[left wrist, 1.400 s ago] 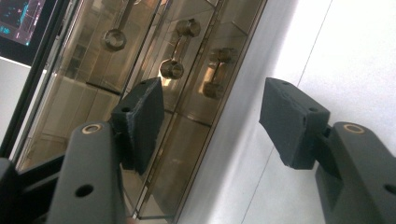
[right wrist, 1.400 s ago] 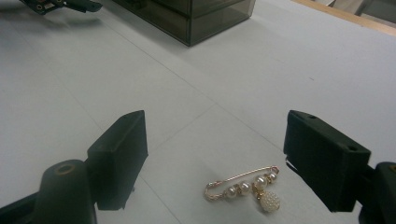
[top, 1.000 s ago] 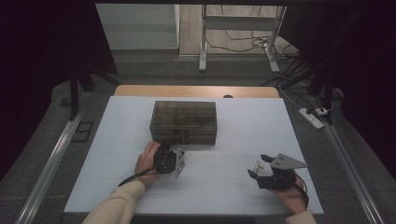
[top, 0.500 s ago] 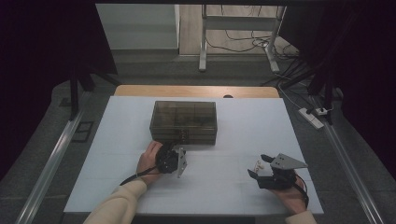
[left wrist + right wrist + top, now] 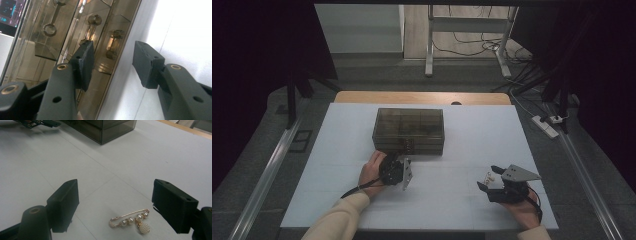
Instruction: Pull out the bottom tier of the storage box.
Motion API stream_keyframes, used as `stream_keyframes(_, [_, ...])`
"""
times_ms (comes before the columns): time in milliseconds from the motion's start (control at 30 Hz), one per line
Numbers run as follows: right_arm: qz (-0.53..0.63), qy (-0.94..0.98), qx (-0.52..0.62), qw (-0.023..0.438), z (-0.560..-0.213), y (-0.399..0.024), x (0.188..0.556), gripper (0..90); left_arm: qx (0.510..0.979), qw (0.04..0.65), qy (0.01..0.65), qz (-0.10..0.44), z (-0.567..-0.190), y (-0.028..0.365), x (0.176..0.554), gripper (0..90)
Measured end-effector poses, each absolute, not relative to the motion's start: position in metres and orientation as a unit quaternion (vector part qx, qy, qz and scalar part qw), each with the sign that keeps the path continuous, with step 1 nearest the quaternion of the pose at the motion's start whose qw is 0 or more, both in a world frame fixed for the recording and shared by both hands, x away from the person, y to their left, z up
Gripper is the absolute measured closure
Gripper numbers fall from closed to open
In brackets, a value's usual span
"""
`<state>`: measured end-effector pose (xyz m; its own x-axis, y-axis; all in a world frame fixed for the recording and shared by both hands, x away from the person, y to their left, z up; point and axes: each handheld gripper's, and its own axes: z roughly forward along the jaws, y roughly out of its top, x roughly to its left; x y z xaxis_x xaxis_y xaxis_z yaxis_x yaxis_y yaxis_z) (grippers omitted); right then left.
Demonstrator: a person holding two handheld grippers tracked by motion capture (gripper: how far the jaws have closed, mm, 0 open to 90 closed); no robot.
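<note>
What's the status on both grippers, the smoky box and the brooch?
Left gripper jaws just closing at smoky transparent plastic box front, nothing gripped. Right gripper open over gold pearl safety-pin brooch. Nothing in the way.

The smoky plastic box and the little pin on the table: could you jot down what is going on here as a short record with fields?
Surface: white table
Box: smoky clear box with dividers, lid shut, at mid-table
Jewellery: gold pin with pearl beads, flat on the table
Left gripper: at the box's near wall, jaws have just been closing, one jaw against the box front, one over the table, not gripping
Right gripper: jaws open, on either side of the pin, not touching it
</note>
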<state>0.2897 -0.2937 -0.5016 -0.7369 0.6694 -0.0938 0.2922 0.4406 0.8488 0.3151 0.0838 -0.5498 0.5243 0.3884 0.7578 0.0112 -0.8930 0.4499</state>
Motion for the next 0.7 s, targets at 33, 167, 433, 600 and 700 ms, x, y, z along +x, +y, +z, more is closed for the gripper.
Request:
stream_keyframes(33, [0.44,0.822,0.293,0.214,-0.5016,-0.2939,0.2897,20.8,0.848,0.203,0.119,0.474,-0.5506,0.0834,0.3154,51.3])
stream_keyframes(167, [0.44,0.822,0.293,0.213,-0.5018,-0.2942,0.29,20.8,0.85,0.198,0.115,0.474,-0.5516,0.0824,0.3159,52.6])
stream_keyframes(433, [0.439,0.823,0.292,0.213,-0.5017,-0.2939,0.2898,20.8,0.849,0.198,0.114,0.476,-0.554,0.08,0.3175,55.0])
stream_keyframes(600, [0.439,0.822,0.293,0.213,-0.5019,-0.2941,0.2899,20.9,0.851,0.193,0.11,0.476,-0.5547,0.0791,0.3185,56.1])
stream_keyframes(700, [0.44,0.821,0.293,0.213,-0.502,-0.2941,0.2899,20.8,0.852,0.192,0.108,0.475,-0.5559,0.078,0.3189,57.4])
